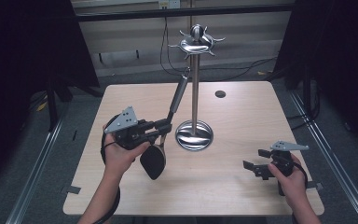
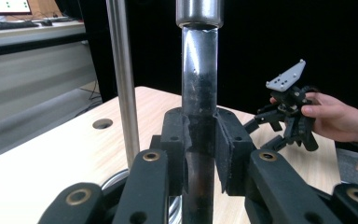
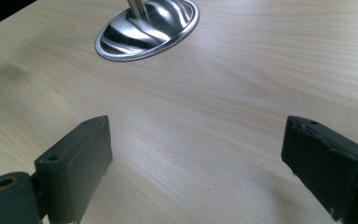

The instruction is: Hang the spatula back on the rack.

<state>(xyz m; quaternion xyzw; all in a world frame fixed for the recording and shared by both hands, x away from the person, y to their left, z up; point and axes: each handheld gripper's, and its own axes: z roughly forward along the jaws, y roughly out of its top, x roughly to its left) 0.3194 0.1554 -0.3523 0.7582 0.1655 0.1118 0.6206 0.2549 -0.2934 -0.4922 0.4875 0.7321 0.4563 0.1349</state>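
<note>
pale tabletop (image 1: pixel 242 196) – left hand-held gripper (image 1: pixel 164 127) pinching spatula (image 1: pixel 170 122) handle, hanging it on rack (image 1: pixel 195 84); next – hook loop; right hand-held gripper (image 1: pixel 256 165) spread, idle.

I see a light wooden table (image 1: pixel 242 196) with a small round hole (image 1: pixel 220 94) near its far edge. Past the table, black cables (image 1: pixel 242 72) lie on the grey floor (image 1: pixel 335 154). Dark curtains (image 1: pixel 23 56) hang at both sides.

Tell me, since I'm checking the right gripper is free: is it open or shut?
Open. The right gripper has its jaws wide apart over bare table, nothing between them.
</note>
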